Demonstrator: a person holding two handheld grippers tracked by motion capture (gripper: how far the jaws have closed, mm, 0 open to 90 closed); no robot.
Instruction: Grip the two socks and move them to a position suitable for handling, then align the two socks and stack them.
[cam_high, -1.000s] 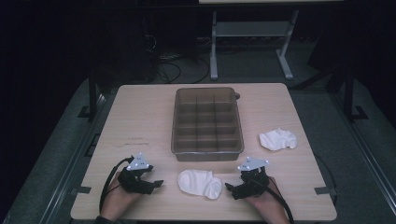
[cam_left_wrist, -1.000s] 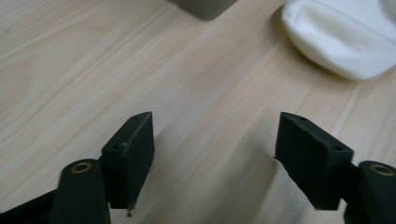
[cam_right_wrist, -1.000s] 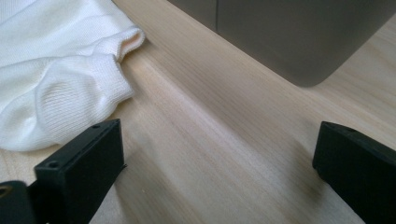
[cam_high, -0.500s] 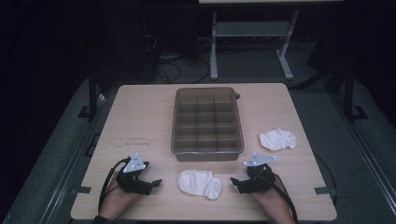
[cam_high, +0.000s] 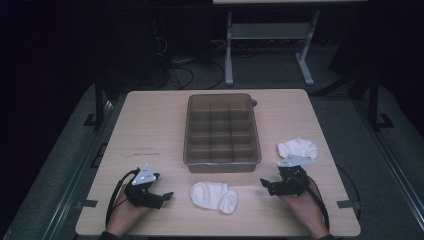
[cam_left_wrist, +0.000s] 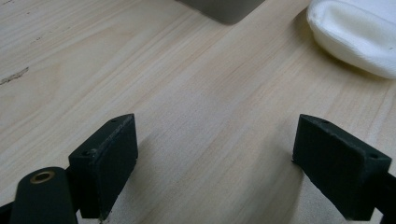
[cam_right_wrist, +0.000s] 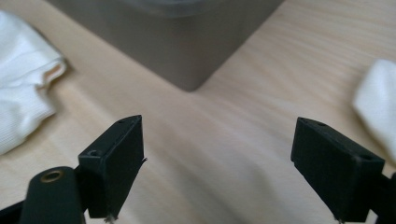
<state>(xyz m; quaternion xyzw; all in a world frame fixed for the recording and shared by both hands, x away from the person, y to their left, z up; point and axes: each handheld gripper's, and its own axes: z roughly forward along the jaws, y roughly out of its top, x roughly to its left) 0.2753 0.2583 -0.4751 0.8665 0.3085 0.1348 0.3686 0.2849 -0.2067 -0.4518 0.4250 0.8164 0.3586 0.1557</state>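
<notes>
A white rolled sock lies near the table's front edge between my two grippers. A second white sock lies at the right, just beyond my right gripper. The grey divided box stands in the middle of the table. My left gripper rests left of the near sock, open and holding nothing. In the left gripper view its jaws stand wide apart over bare wood, with the sock up at the right. The right gripper is open too, facing the box corner with a sock on one side and another sock on the other.
The wooden table has bare room left of the box. Beyond its far edge stand a metal frame and cables on a dark floor. The person's hands come in at the bottom edge.
The right gripper has shifted to the right and a little away from the near sock, toward the second sock. The left gripper has barely moved.
</notes>
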